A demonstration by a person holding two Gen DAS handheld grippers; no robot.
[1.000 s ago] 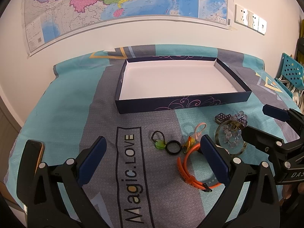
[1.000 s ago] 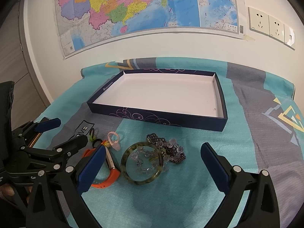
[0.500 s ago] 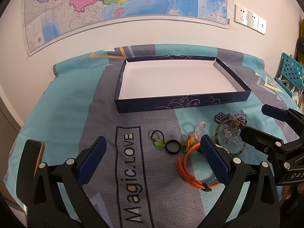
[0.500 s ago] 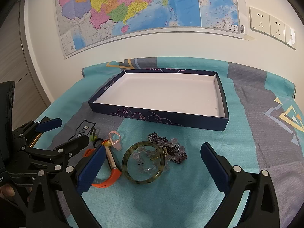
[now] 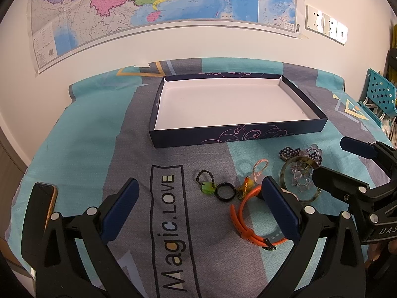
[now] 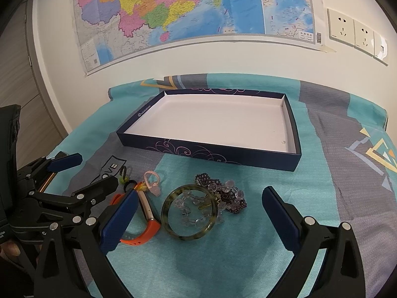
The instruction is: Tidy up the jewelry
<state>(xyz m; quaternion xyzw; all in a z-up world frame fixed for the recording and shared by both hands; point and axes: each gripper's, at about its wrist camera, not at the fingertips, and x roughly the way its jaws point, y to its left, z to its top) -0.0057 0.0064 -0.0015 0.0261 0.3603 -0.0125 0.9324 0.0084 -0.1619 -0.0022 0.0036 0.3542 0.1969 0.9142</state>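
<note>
A dark blue box tray (image 5: 238,136) with a white floor stands empty on the patterned cloth; it also shows in the right wrist view (image 6: 211,151). In front of it lie an orange band (image 5: 244,226), a black ring (image 5: 224,191), a green bead charm (image 5: 205,186), a pink loop (image 5: 259,167), an olive bangle (image 6: 189,214) and clear and dark bead bracelets (image 6: 229,193). My left gripper (image 5: 198,211) is open and empty, low over the cloth near the ring. My right gripper (image 6: 196,221) is open and empty, its fingers on either side of the bangle.
A phone (image 5: 41,206) lies at the cloth's left edge. A wall map (image 5: 158,2) and sockets (image 5: 327,27) are behind. A blue perforated chair (image 5: 379,96) stands at the far right.
Both grippers have drifted slightly; the jewelry and tray sit a little differently in view. Nothing has been taken hold of or moved.
</note>
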